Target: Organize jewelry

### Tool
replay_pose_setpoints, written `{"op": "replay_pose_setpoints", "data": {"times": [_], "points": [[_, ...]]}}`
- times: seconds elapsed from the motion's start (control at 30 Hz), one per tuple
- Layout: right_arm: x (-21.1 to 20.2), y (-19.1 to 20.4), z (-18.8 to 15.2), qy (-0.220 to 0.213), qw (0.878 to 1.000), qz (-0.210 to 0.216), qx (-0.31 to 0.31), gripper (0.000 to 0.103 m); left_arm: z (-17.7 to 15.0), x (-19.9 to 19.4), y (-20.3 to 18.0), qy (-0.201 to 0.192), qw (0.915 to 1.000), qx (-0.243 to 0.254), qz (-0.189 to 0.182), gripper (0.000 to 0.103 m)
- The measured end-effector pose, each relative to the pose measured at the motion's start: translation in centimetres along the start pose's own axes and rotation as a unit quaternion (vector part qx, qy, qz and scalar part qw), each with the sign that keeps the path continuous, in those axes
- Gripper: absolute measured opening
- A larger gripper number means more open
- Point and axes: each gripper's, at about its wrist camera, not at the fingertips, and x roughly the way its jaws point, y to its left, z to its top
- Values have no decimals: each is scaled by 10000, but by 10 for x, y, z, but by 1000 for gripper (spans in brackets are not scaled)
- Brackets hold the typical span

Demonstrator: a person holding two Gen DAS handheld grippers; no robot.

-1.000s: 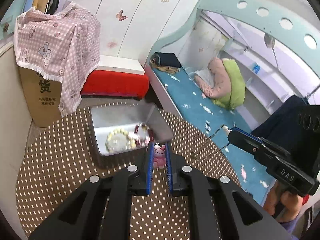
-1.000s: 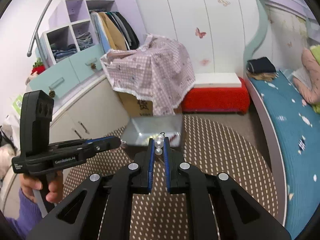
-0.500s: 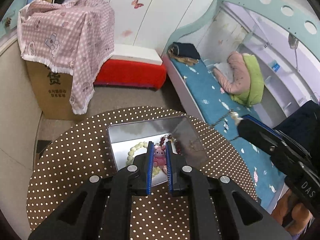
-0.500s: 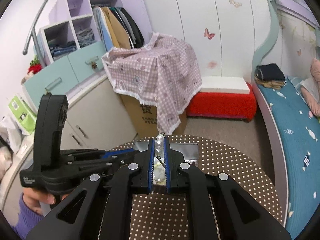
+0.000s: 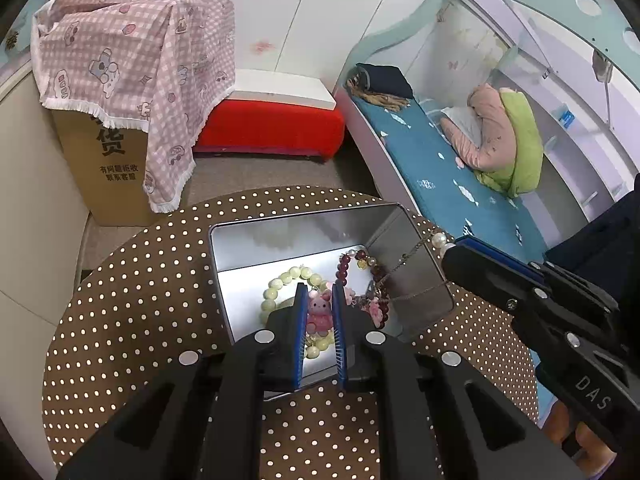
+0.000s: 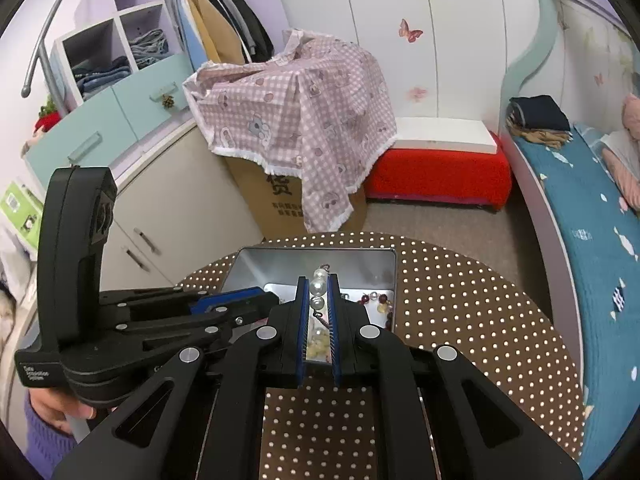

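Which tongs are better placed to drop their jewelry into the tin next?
Probably the left tongs: their pink bunny charm hangs over the metal tin's floor. The right tongs hold the pearl chain at the rim.

Pink bunny charm pinched between the left gripper fingers, pearl-and-chain necklace clamped in the right gripper, green bead bracelet and dark red bracelet lying in the open metal tin just beneath both.

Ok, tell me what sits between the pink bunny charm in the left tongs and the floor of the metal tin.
Nothing rigid. The left tongs hold the pink bunny charm over the open metal tin, which has no lid on. Directly below lies the pale green bead bracelet, with the dark red bead bracelet beside it, so the charm would land on beads.
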Motion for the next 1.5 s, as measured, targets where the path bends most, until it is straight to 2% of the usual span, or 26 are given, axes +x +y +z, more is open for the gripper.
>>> {"op": "replay_pose_setpoints", "data": {"times": [0.17, 0.23, 0.43, 0.53, 0.6, 0.7, 0.77, 0.87, 0.93, 0.97, 1.0, 1.13, 1.3, 1.5], "points": [[2, 0, -1, 40, 10000, 7, 8, 10, 0, -1, 0, -37, 10000, -17, 33, 12], [2, -1, -2, 59, 10000, 10, 18, 10, -1, -3, 0, -81, 9999, -46, 84, 27], [2, 0, -5, 90, 9999, 17, 44, 11, 0, -12, -1, -201, 9997, -83, 117, 33], [-1, 1, -7, 79, 9999, 22, 69, 12, -1, -19, -1, -310, 9993, -86, 214, 46], [-3, 2, -6, 64, 10000, -21, 63, 12, -2, -25, -3, -382, 9988, -70, 287, 49], [-11, 3, -8, 26, 10000, -55, 71, 12, -5, -34, -4, -495, 9979, -106, 395, 60], [-17, 3, -9, -19, 9999, -100, 70, 12, -8, -44, -4, -630, 9967, -110, 502, 62], [-32, 5, -12, -110, 9998, -140, 83, 12, -12, -58, -6, -801, 9941, -97, 722, 76], [-44, 8, -15, -197, 9995, -228, 48, 27, -18, -73, -10, -1041, 9902, -38, 933, 80], [-51, 9, -18, -265, 9993, -275, 48, 50, -22, -82, -13, -1147, 9878, 12, 1049, 82], [-57, 10, -19, -329, 9990, -288, 47, 59, -25, -89, -16, -1227, 9859, 56, 1135, 85], [-89, 22, -30, -531, 9980, -329, -94, 59, -40, -115, -31, -1440, 9797, 236, 1372, 87], [-131, 39, -44, -888, 9943, -520, -276, 67, -64, -149, -46, -1735, 9715, 384, 1570, 87], [-179, 65, -65, -1225, 9889, -631, -559, 73, -89, -187, -62, -2132, 9660, 373, 1413, 94]]}}
